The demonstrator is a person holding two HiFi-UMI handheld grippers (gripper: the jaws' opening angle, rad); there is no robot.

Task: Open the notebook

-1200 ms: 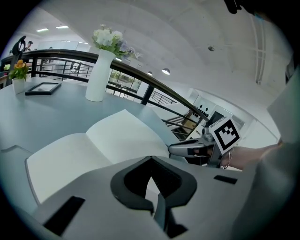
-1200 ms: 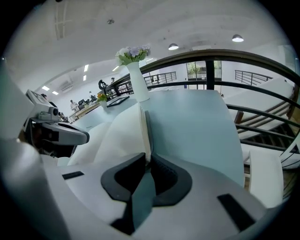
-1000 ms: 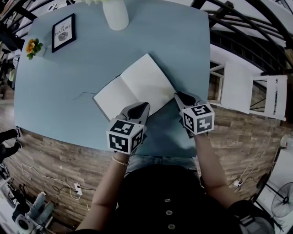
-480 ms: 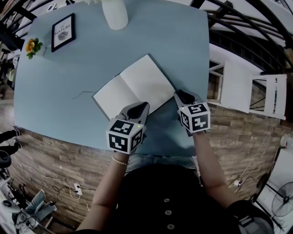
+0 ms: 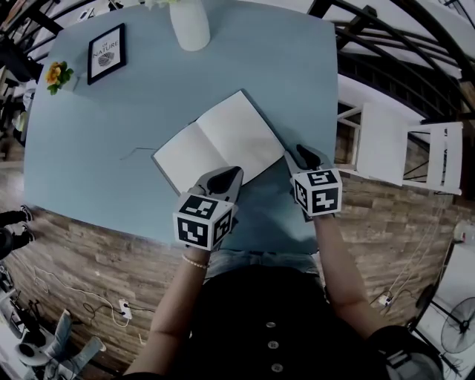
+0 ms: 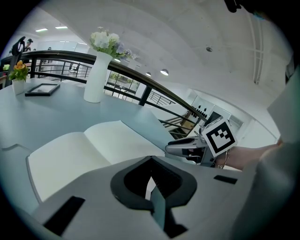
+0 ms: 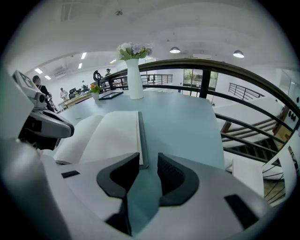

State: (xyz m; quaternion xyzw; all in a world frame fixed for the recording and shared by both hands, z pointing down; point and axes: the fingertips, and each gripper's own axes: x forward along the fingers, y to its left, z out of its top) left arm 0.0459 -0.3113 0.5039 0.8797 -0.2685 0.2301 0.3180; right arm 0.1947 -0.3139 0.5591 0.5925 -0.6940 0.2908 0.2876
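The notebook point(image 5: 215, 141) lies open and flat on the blue table point(image 5: 111, 156), showing two blank white pages. My left gripper point(image 5: 231, 173) rests at the near edge of its right page. Its jaws stand together, with only a thin white sliver of page point(image 6: 93, 145) showing between them point(image 6: 151, 165). My right gripper point(image 5: 304, 154) sits just off the notebook's right corner. Its jaws have just been opening and now stand open point(image 7: 148, 161) over bare table. The dark cover edge point(image 7: 142, 145) lies just ahead of the left pad, and nothing is between the pads.
A white vase point(image 5: 190, 22) with flowers stands at the table's far edge. A framed picture point(image 5: 106, 53) and a small pot with an orange flower point(image 5: 58, 74) are at the far left. A white chair point(image 5: 401, 145) stands right of the table, with railings behind it.
The right gripper's jaws have opened and its tip has shifted slightly right, off the notebook's corner. The left gripper and the notebook have not moved.
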